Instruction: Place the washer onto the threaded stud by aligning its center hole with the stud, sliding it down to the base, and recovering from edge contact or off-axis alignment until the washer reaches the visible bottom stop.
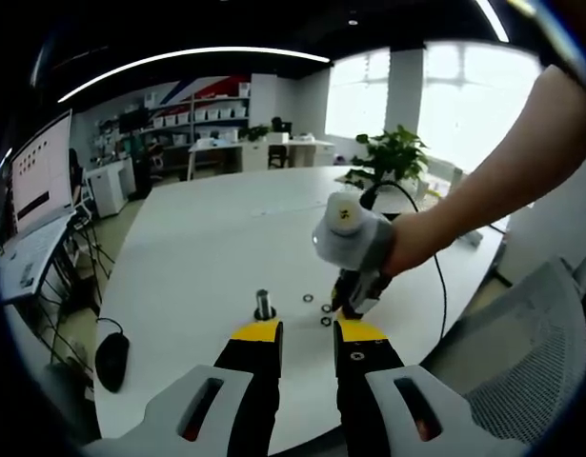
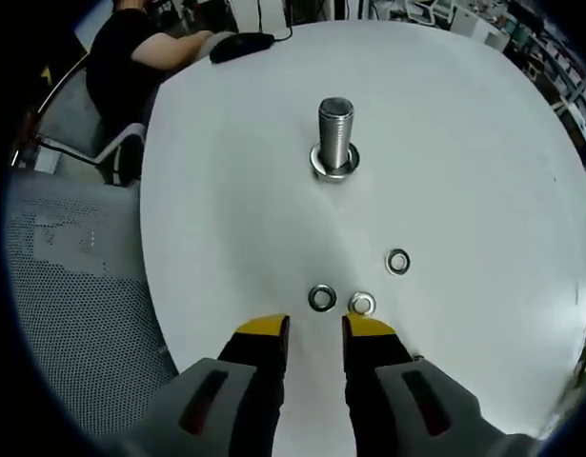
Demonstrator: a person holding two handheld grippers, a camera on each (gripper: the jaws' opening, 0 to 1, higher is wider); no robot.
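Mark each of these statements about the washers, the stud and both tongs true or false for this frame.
1. Three washers lie loose on the white table. True.
2. The threaded stud lies on its side. False: it stands upright.
3. The right tongs grip a washer. False: the jaws stand apart with nothing between them, just short of the two nearest washers.
4. The left tongs are open, holding nothing. True.
5. A computer mouse sits near the table edge. True.

Three loose washers [image 2: 322, 298] [image 2: 362, 304] [image 2: 397, 262] — one threaded stud [image 2: 335, 136], one white table [image 2: 464, 143], two grippers [image 2: 315, 328] [image 1: 308, 331]
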